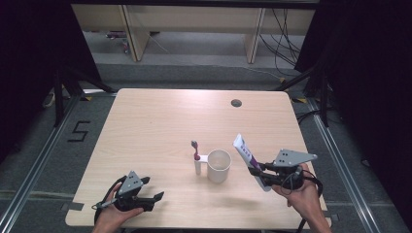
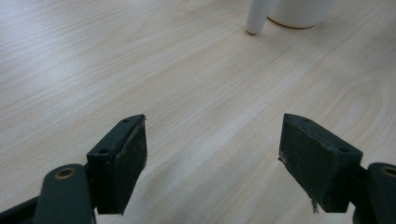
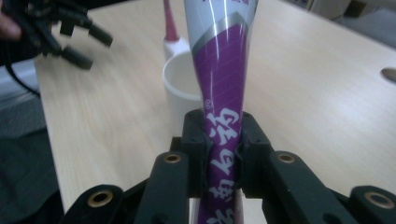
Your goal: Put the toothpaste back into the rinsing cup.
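Right gripper [image 1: 257, 173] pinches a purple-and-white toothpaste tube [image 1: 246, 156], jaws pressed in on its body. In the right gripper view the tube [image 3: 223, 79] runs out of frame at top and bottom; neither the cap nor the crimped end can be seen there. The large printed characters at the jaws are partly covered by the pads and unreadable. In the high view the tube's lower end is lost behind the gripper and the right hand [image 1: 303, 196].

Just ahead of the tube stands a white cup [image 1: 219, 165], its near wall partly blocked by the tube in the right gripper view [image 3: 180, 88]. Beyond the cup, touching or nearly so, a small white holder [image 1: 198, 165] carries a red-handled toothbrush [image 1: 196, 150]; bristle detail too small to make out.

Left gripper [image 1: 154, 198] rests low, jaws spread wide, nothing between them. In its own view the bases of cup [image 2: 299, 14] and holder [image 2: 257, 18] are cut off at the top edge, well ahead of the gripper [image 2: 212, 149].

Surface: pale wood-grain table [image 1: 160, 121] with rounded corners and a cable hole [image 1: 236, 103] at the far side. Room: grey floor, a "5" marked in tape [image 1: 78, 131] left of the table, dark curtains on both sides, and loose cables near pale furniture legs at the back.
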Available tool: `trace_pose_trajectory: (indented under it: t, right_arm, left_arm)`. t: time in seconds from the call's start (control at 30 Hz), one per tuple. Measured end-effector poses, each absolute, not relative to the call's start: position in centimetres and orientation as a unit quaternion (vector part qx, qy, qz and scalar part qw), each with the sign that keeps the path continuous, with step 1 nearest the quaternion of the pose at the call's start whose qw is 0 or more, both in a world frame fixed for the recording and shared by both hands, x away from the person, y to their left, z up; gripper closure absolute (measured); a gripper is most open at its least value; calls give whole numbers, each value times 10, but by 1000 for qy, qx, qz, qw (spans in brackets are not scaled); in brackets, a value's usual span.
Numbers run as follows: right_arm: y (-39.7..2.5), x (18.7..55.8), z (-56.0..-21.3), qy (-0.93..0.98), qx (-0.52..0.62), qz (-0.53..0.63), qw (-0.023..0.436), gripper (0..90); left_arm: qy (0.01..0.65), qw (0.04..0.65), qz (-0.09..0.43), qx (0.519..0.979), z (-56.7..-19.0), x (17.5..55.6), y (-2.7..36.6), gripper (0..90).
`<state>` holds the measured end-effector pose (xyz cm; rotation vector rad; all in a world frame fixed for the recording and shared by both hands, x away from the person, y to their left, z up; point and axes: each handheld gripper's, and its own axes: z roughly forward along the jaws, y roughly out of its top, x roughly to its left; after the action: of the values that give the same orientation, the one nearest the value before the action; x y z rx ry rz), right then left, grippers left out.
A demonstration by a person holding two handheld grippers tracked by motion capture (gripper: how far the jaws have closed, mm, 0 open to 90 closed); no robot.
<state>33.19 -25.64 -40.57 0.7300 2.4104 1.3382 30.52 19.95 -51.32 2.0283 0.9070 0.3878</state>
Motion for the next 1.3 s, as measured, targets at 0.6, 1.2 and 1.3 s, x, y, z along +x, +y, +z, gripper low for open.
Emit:
trace_pose_trajectory:
  t: [0.6, 1.2, 1.3]
  right_arm:
    - [-208, 378, -389, 769, 255, 568, 147, 765]
    - [-167, 399, -407, 759, 250, 590, 114, 765]
    - [-164, 400, -414, 766, 244, 584, 113, 765]
  left_arm:
    - [360, 427, 157, 814, -513, 305, 200, 229]
    - [362, 436, 154, 810, -513, 305, 199, 229]
    - [362, 439, 154, 807, -513, 305, 199, 229]
